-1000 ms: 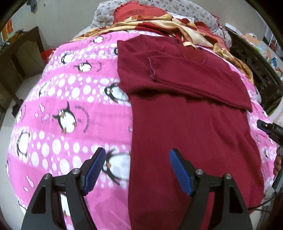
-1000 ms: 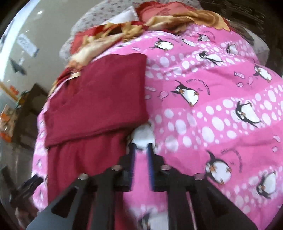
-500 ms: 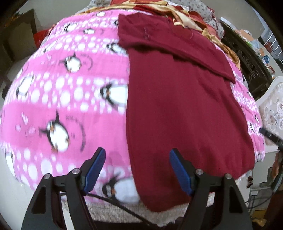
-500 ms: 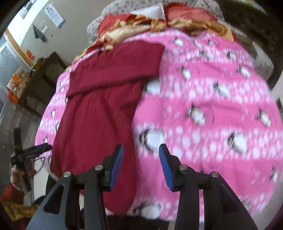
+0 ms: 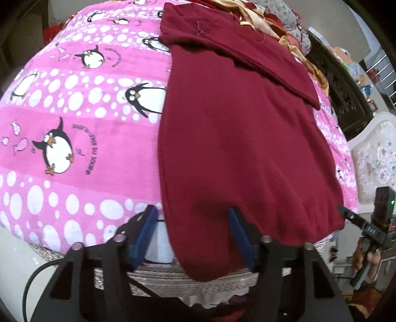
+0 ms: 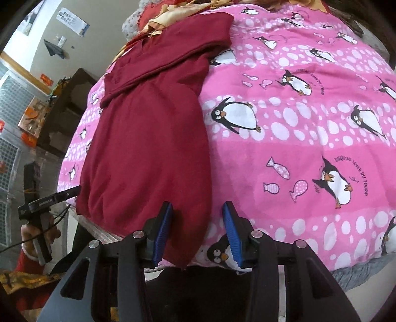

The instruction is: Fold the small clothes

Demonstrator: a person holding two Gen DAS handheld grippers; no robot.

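I see a maroon garment (image 5: pixel 235 138) lying flat on a pink penguin-print blanket (image 5: pixel 74 123), its hem hanging over the near edge at lower centre. My left gripper (image 5: pixel 193 237) is closing around the hem's left corner, pads not yet pressing. My right gripper (image 6: pixel 198 232) stands partly open around the opposite corner.

A bed with a pink penguin blanket (image 6: pixel 309 138) fills the room. Behind it is a pale wall (image 6: pixel 81 10) with a paper (image 6: pixel 73 21) stuck on it. A dark cabinet (image 6: pixel 66 106) stands at one side, dark carved furniture (image 5: pixel 346 94) and a white flowery board (image 5: pixel 373 158) at the other.
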